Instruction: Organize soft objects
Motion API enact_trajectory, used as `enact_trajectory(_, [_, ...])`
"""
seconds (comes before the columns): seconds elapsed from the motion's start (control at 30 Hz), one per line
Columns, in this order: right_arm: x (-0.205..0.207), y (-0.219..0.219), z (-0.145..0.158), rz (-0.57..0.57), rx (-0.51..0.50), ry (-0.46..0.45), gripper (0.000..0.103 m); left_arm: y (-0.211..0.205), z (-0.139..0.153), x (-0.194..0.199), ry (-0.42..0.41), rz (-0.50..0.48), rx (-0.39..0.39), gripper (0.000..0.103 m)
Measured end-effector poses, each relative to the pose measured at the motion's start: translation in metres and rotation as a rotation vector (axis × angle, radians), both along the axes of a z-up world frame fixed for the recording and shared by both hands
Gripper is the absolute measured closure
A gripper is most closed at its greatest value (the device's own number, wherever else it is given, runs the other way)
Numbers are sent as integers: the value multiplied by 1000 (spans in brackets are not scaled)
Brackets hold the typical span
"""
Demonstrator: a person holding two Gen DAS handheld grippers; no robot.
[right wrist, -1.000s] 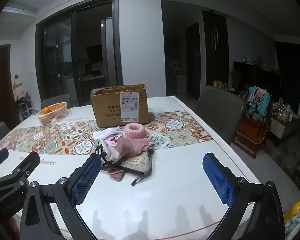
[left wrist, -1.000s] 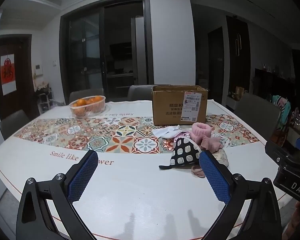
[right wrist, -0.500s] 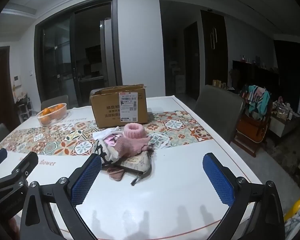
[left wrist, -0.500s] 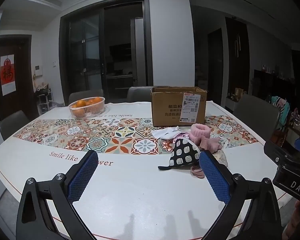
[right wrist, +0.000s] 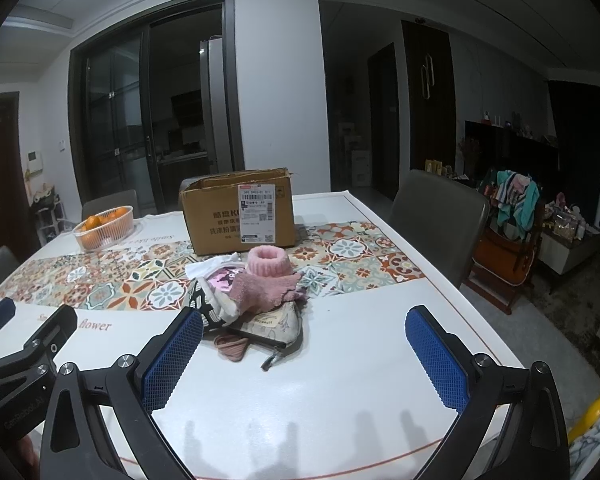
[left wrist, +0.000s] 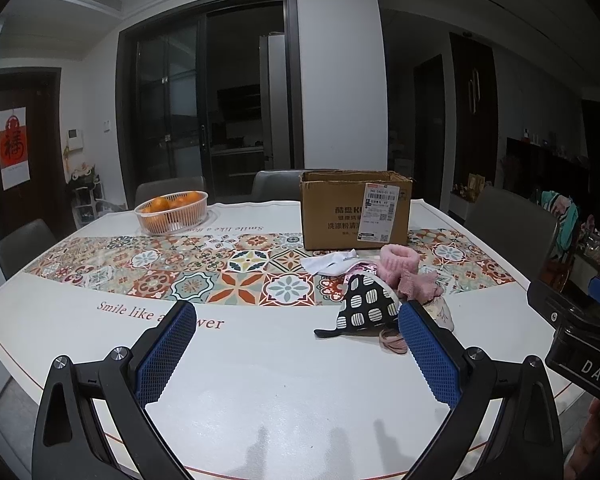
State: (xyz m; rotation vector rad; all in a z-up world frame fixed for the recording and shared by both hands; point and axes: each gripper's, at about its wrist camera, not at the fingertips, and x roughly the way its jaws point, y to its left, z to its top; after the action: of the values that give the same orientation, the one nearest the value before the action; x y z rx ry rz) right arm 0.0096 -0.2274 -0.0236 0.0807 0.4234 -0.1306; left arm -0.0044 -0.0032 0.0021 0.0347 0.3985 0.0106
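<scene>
Two grippers, left (left wrist: 296,344) and right (right wrist: 304,354), both spread wide over the near white edge of the table (left wrist: 260,380), blue pads far apart, nothing between them.

One small heap of soft things (right wrist: 256,300) on the table, at the near border of the patterned runner (left wrist: 220,276), just in front of the box (left wrist: 354,210). Seen from the left, off to the right, partly behind the right-hand pad (left wrist: 428,356). Seen from the right, nearly dead ahead, a little toward the left pad (right wrist: 172,364).

Topmost, pink knit sock (right wrist: 268,280): ribbed cuff upright, opening facing up, fuzzy foot folded flat and running out to the right. Beneath it, flat floral pouch (right wrist: 278,326), long axis roughly across the right view, dark zipper pull trailing toward the near edge. Black cloth with white oval spots (left wrist: 366,306), peaked like a small tent in the left view, dark strap stretched out leftward on the table. White cloth (left wrist: 328,262) crumpled on the box side of the heap. Dusty-pink band (right wrist: 232,346) coiled at the near foot of the heap.

Box open at the top, label facing the cameras. Basket of oranges (left wrist: 172,212) well apart, at the far left.
</scene>
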Motion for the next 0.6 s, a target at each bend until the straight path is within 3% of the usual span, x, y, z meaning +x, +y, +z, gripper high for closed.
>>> enact_trajectory(0.6, [0,-1,0,2,4,1,0,-1,-1,0,1,-1,3,0])
